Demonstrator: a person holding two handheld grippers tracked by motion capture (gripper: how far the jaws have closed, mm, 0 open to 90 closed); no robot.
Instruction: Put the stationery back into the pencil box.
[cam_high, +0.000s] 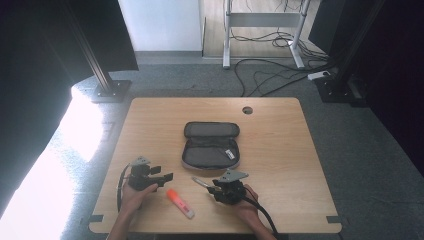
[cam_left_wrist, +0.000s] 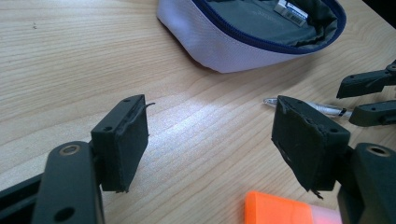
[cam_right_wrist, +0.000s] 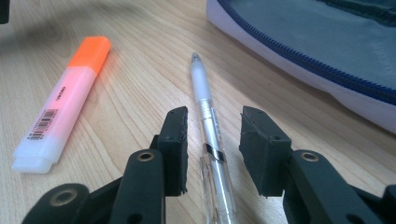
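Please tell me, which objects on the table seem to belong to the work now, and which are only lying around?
Likely in use, judging by the tools:
- pen, lying between the open jaws of the right tool
- open pencil case
- orange highlighter, on the table beside the open left tool

Only lying about:
- cables on the floor beyond the table

A wooden table (cam_high: 280, 145) stands on grey carpet (cam_high: 370, 150). Cables (cam_high: 270, 70) trail beyond its far edge. Bright light falls at left.
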